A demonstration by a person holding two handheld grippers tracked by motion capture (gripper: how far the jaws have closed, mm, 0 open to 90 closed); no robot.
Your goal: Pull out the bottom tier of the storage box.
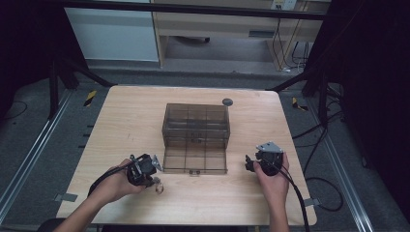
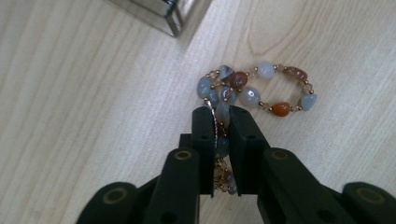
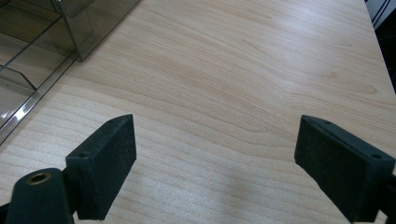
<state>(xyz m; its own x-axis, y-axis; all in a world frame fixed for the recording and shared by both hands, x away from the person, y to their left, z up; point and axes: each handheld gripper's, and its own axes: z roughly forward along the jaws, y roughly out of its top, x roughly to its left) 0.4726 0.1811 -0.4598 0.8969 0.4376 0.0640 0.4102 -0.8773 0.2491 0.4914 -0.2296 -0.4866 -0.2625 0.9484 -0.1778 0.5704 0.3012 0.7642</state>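
Left gripper (image 2: pixel 219 122) is clamped on one end of the bead bracelet (image 2: pixel 254 91), which lies on the table (image 1: pixel 130 116) just beside the open smoky box (image 1: pixel 196 130); lift straight and slowly so beads clear the tray edge, right gripper (image 3: pixel 215 158) spread wide, idle

no readable text or labels, distant wall sticker perhaps too blurred
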